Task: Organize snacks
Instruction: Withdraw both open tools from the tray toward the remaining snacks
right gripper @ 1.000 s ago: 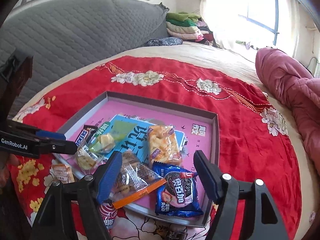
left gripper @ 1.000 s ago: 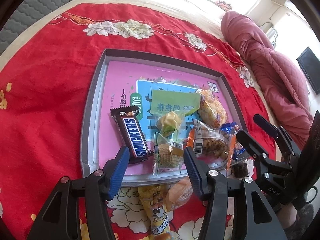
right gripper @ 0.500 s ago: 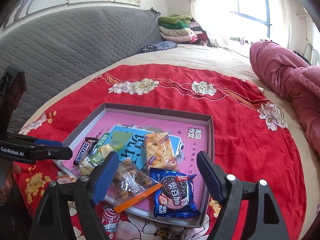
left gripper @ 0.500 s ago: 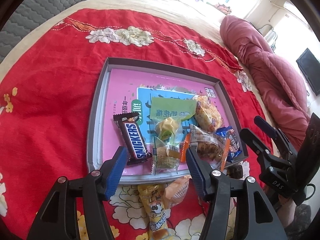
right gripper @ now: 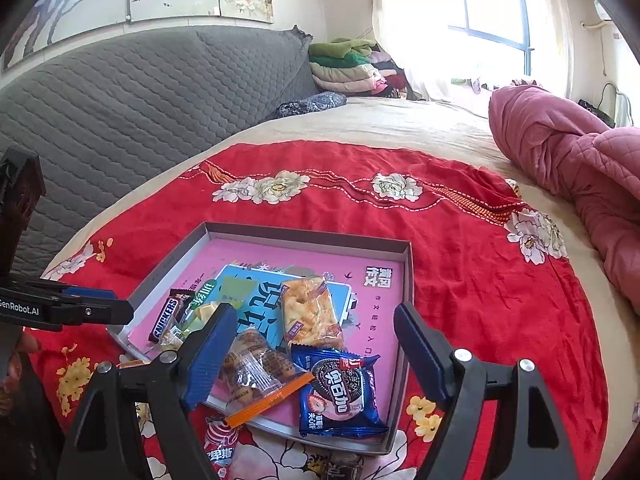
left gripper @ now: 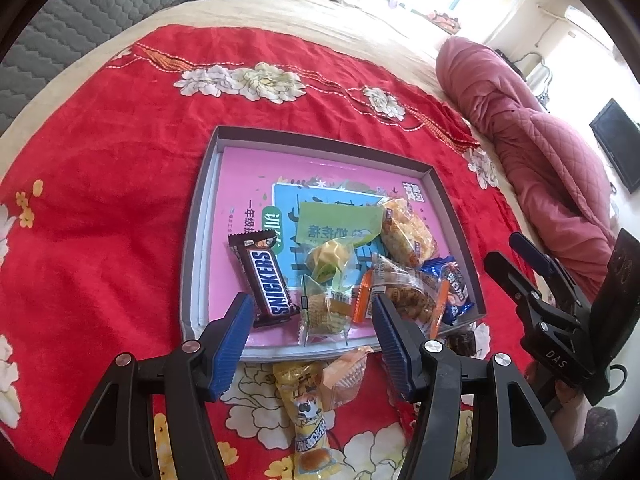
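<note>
Both tongs hang over the near edge of a shallow grey tray that sits on a red flowered blanket. On the left one the blue pads stand apart and press on nothing; its jaws have just been opening, and seen between them are the lower end of a Snickers bar and a small clear-wrapped cake, both lying in the tray below. On the right one the jaws are wider still and have also just been opening, empty, with a blue cookie packet and a clear bag of biscuits with an orange edge lying in the tray below the gap. The tray is lined with a pink printed sheet, and its snacks crowd the near half: beside the chocolate bar lie a green packet and a yellow wrapped sweet, and farther back an orange-and-clear packet of crackers. Outside the tray, on the blanket just beside its near rim, lie a long yellow packet with a cartoon dog, an orange-tinted wrapped cake touching it, a red-and-white packet and a small dark wrapped piece. A rolled pink quilt lies well apart on the far right of the bed.
</note>
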{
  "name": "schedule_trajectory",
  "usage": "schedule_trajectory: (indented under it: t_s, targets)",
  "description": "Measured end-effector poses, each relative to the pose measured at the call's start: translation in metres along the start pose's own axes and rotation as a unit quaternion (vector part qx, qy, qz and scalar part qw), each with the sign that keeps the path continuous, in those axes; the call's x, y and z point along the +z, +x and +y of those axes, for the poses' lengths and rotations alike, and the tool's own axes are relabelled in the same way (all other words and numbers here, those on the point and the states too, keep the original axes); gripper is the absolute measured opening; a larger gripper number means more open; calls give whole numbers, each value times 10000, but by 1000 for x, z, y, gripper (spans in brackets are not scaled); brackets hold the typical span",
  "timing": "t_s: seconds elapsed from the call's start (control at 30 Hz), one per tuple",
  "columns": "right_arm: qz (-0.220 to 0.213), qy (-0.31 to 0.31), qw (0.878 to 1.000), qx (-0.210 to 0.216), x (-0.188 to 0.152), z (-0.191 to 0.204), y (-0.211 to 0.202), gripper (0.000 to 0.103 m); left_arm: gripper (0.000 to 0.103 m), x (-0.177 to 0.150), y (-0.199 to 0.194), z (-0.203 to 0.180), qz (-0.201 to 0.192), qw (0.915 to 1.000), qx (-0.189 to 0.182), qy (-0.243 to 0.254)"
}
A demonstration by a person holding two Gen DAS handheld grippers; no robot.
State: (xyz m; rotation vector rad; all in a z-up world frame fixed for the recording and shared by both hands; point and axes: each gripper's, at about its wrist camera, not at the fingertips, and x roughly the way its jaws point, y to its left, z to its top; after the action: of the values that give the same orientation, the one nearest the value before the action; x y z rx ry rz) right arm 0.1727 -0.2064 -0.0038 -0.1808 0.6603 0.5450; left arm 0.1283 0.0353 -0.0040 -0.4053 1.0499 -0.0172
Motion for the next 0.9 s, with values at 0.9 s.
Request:
schedule_trajectory:
  t_s: [0.9]
  targets:
    - [114,483,9987,-125,-18,-21,-32,80,63,-15,-12,-11,125,9996,-145,204]
